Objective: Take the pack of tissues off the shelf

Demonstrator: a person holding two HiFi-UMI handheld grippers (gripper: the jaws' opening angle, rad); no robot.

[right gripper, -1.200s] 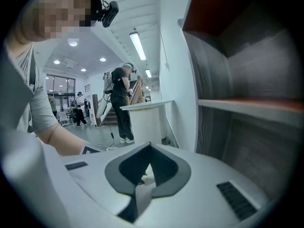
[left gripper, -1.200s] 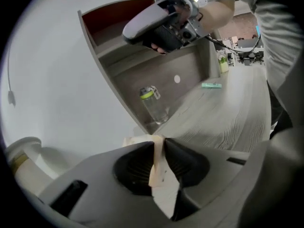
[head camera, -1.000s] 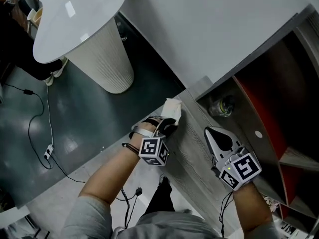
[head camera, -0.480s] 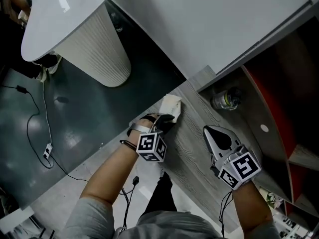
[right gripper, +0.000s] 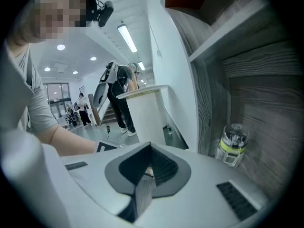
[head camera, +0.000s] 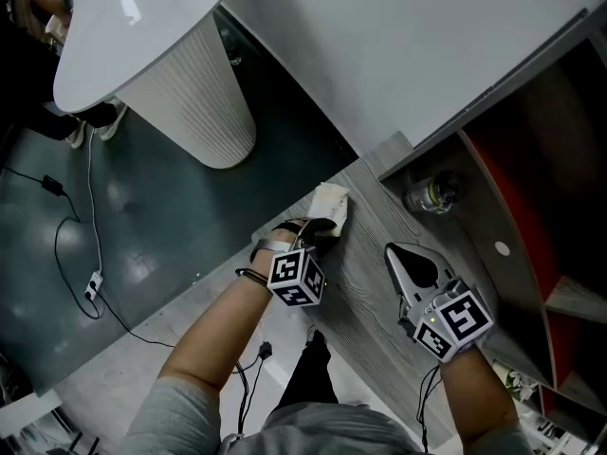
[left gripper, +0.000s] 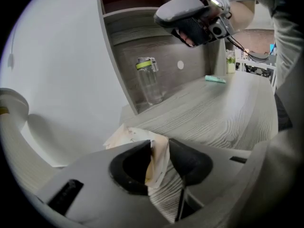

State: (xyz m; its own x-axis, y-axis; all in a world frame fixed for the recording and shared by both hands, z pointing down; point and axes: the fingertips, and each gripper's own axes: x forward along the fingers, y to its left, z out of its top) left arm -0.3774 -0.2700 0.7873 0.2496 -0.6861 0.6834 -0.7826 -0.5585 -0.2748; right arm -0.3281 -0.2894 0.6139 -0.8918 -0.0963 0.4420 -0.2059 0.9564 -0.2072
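The pack of tissues (head camera: pixel 329 202), pale and crumpled, lies on the grey wooden counter (head camera: pixel 370 287) near its left edge. My left gripper (head camera: pixel 318 227) is over the pack's near end. Its jaws have just been opening, and the pack (left gripper: pixel 142 141) sits loosely between the black pads (left gripper: pixel 190 160). To the right, my right gripper (head camera: pixel 396 252) hovers over the counter, pointing toward the shelf opening. In the right gripper view its jaws (right gripper: pixel 147 167) meet with nothing between them.
A clear bottle with a green band (head camera: pixel 429 195) stands in the shelf recess (left gripper: pixel 148 80) at the back of the counter (right gripper: pixel 231 144). A small green item (left gripper: pixel 215 79) lies further along the counter. A white round pedestal table (head camera: pixel 161 55) stands on the floor to the left, with a cable (head camera: pixel 66 245).
The left gripper's jaws have spread a little around the pack, which stays on the counter. Both hands have sunk slightly. The right gripper stays shut.
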